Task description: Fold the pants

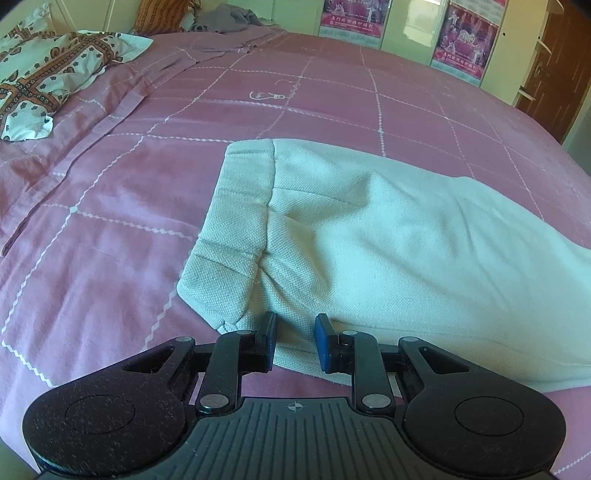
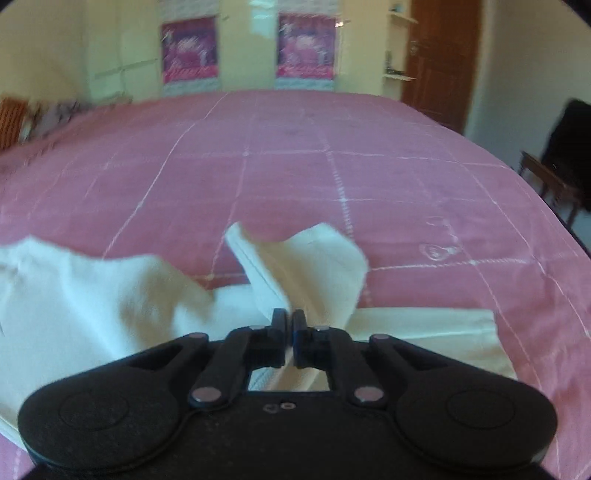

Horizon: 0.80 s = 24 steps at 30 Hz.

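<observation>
The white pants [image 1: 369, 236] lie on the pink checked bedspread [image 1: 110, 240], waistband end toward the left. My left gripper [image 1: 295, 332] is open, its jaws straddling the near edge of the pants by the waistband, resting low on the bed. In the right wrist view the pants [image 2: 92, 295] are bunched, with the leg cuffs [image 2: 306, 266] lifted off the bed. My right gripper [image 2: 290, 321] is shut on the cuff fabric and holds it raised; that view is motion-blurred.
A patterned pillow [image 1: 48, 77] and a grey bundle of cloth [image 1: 229, 16] lie at the far left of the bed. Wardrobe doors with pink posters [image 2: 188, 51] stand behind. A brown door [image 2: 439, 55] and a dark chair [image 2: 554, 177] are at the right.
</observation>
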Tool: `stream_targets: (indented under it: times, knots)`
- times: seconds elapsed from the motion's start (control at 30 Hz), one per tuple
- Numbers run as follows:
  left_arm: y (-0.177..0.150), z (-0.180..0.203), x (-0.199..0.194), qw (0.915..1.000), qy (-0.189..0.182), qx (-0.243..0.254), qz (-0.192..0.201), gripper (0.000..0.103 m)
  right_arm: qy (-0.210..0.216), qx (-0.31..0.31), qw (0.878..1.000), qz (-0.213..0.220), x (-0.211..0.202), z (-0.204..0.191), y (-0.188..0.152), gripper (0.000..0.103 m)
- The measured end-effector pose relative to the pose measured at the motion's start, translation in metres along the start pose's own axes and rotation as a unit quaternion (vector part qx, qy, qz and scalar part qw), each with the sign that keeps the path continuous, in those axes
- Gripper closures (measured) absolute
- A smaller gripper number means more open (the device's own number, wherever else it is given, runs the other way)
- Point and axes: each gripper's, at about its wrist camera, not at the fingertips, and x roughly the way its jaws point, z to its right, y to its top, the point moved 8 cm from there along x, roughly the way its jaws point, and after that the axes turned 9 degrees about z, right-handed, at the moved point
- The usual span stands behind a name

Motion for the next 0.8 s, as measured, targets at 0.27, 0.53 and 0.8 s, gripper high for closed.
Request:
stream_targets:
  times: [0.27, 0.53, 0.8]
  knots:
    - [0.0, 0.003, 0.0, 0.9999, 0.006, 0.008, -0.002, 0.08, 0.024, 0.295, 0.955, -0.001, -0.038, 0.101, -0.047, 0.091]
    - [-0.001, -0.001, 0.001, 1.0, 0.0, -0.008, -0.002, 0.08, -0.022, 0.353, 0.935, -0.016, -0.017, 0.144, -0.067, 0.067]
    - [-0.001, -0.002, 0.002, 0.9998, -0.001, -0.019, -0.004, 0.08, 0.023, 0.376, 0.925, 0.044, -0.017, 0.156, -0.051, 0.096]
